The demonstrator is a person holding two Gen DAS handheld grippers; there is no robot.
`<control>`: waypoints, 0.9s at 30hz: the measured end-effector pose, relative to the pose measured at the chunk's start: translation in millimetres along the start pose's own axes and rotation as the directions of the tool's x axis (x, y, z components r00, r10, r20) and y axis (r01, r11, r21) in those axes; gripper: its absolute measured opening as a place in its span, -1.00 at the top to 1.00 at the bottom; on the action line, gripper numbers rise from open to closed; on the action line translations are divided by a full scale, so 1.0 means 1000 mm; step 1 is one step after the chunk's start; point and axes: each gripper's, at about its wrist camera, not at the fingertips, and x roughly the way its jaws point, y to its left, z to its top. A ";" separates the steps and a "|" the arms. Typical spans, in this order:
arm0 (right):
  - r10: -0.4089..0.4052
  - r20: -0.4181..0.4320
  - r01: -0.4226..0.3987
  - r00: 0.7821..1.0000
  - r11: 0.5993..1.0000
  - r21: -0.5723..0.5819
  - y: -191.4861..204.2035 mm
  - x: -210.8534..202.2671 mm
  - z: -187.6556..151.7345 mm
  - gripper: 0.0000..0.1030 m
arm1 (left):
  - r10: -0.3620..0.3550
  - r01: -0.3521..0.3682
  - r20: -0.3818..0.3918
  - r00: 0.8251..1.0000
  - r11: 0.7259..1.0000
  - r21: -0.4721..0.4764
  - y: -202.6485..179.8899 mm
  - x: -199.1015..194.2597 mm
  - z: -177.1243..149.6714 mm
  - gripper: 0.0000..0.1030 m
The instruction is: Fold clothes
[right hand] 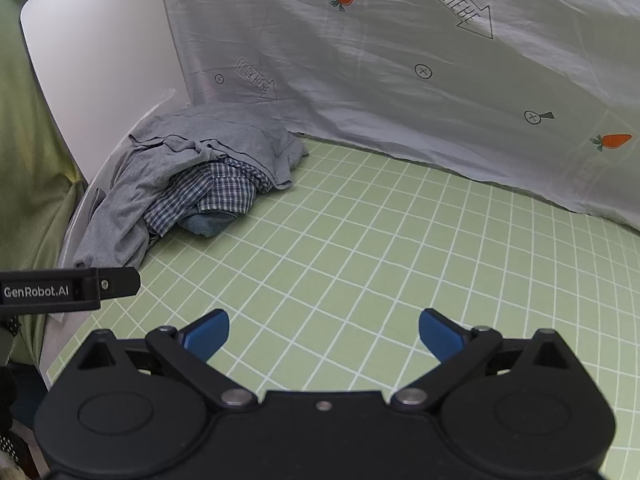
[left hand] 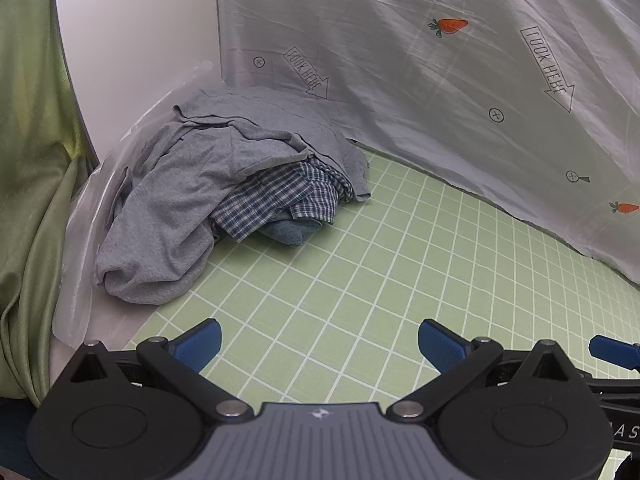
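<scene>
A heap of clothes lies in the far left corner of the green gridded mat (left hand: 360, 264) (right hand: 360, 248). On top is a grey knit garment (left hand: 176, 200) (right hand: 200, 144); a blue-and-white checked shirt (left hand: 272, 200) (right hand: 208, 192) and a bit of blue cloth (left hand: 288, 234) (right hand: 208, 226) show beneath it. My left gripper (left hand: 319, 344) hovers open over bare mat, well short of the heap. My right gripper (right hand: 324, 334) is open too, with nothing between its blue fingers. The right gripper's blue fingertip (left hand: 612, 350) shows at the left view's right edge, and the left gripper's black body (right hand: 68, 290) enters the right view's left edge.
A grey sheet (left hand: 460, 80) (right hand: 400, 80) printed with carrots and arrows hangs along the back of the mat. A white panel (left hand: 132, 40) (right hand: 104, 64) stands at the left, with clear plastic film (left hand: 80, 240) at its foot and green cloth (left hand: 28, 160) beyond it.
</scene>
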 end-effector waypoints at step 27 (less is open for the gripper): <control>-0.008 -0.017 0.009 1.000 0.999 0.033 -0.004 0.005 -0.003 -0.99 | -0.002 0.002 -0.011 1.000 1.000 -0.025 0.002 0.005 0.002 -1.00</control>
